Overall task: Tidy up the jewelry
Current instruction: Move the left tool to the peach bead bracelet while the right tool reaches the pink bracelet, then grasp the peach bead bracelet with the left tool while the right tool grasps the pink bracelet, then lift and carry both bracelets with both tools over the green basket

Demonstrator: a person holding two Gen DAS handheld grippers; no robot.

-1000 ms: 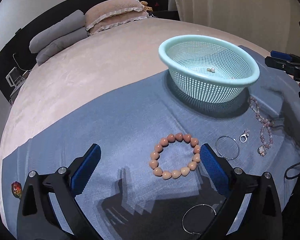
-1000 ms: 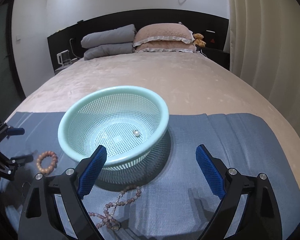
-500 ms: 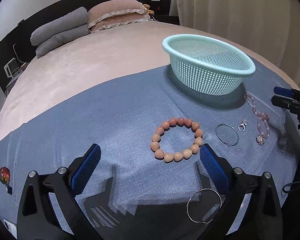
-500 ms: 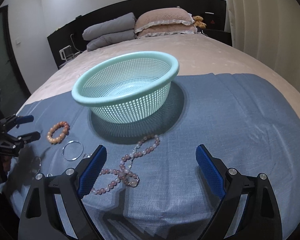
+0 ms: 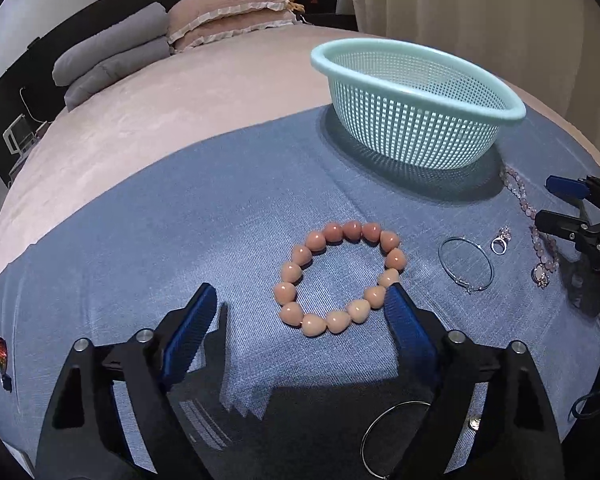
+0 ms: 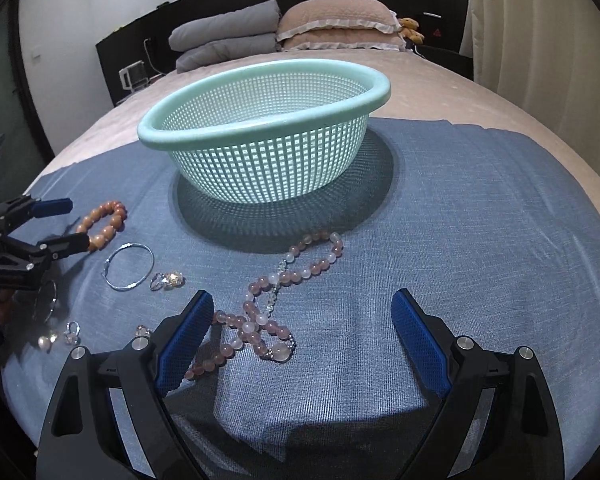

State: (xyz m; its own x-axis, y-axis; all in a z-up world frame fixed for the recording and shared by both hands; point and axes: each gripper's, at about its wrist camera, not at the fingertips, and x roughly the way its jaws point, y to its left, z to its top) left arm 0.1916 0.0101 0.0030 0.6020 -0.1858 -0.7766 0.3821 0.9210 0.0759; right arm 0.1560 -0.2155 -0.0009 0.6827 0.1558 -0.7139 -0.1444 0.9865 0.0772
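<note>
- Jewelry lies spread on a blue cloth (image 6: 480, 216) over the bed.
- Left gripper (image 5: 300, 314) hangs wide open and empty; its right finger touches the bead bracelet (image 5: 338, 276).
- Right gripper (image 6: 302, 322) is wide open, empty, low over the pink necklace (image 6: 276, 292).
- Basket (image 6: 268, 160) stands behind the necklace.
- Bangle (image 6: 129, 266) and ring (image 6: 166, 280) lie left of the necklace, between it and the bracelet.

Both wrist views sit low and close over the blue cloth (image 5: 220, 208) on the bed, looking forward between their own tongs toward the headboard. The left faces the bead bracelet (image 5: 338, 276), the right the necklace (image 6: 276, 304). Both share the basket (image 5: 416, 92), bangle (image 6: 129, 266) and pillows.
</note>
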